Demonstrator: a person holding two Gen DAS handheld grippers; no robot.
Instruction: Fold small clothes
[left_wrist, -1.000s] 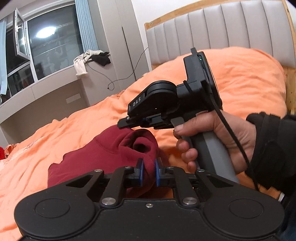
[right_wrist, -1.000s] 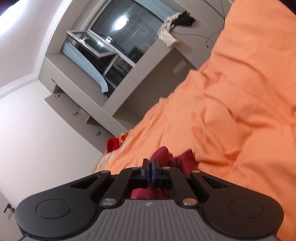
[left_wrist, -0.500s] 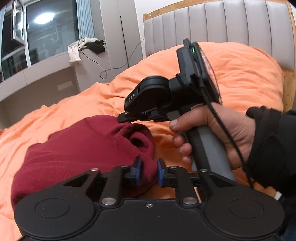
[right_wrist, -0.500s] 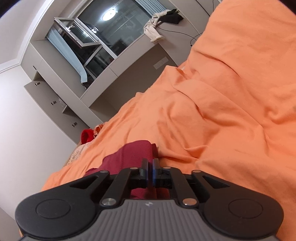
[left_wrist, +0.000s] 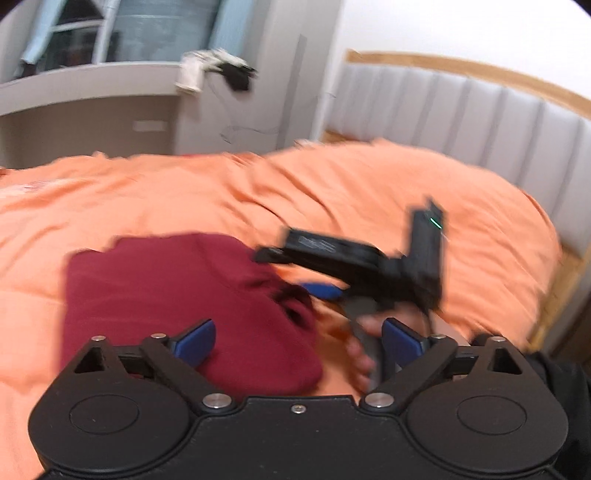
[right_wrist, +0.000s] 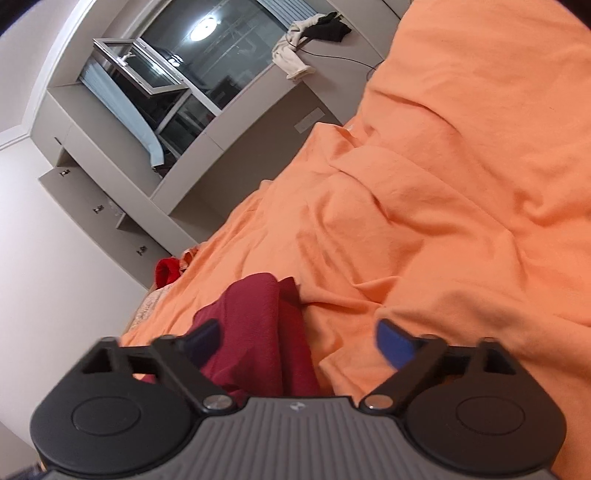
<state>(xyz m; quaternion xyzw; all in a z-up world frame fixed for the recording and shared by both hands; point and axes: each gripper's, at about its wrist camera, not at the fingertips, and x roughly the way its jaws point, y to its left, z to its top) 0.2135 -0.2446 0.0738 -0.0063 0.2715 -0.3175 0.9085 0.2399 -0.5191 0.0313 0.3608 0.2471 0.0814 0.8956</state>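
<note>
A dark red garment (left_wrist: 177, 295) lies folded on the orange bedspread (left_wrist: 184, 192). My left gripper (left_wrist: 297, 341) is open just above the garment's near edge, holding nothing. The right gripper's black body (left_wrist: 354, 258) shows blurred in the left wrist view, at the garment's right edge. In the right wrist view the right gripper (right_wrist: 297, 341) is open over the garment (right_wrist: 258, 332), which lies between its blue fingers (right_wrist: 393, 345), and it holds nothing.
A grey padded headboard (left_wrist: 480, 122) with a wooden frame stands at the back right. A window ledge (left_wrist: 92, 77) carries a white and a black cloth (left_wrist: 218, 70). A red item (right_wrist: 166, 271) lies at the bed's far edge near the wall cabinets.
Both grippers were shut on the red garment; both have opened and let it go. The garment now lies flatter on the bed. The left view is blurred from motion.
</note>
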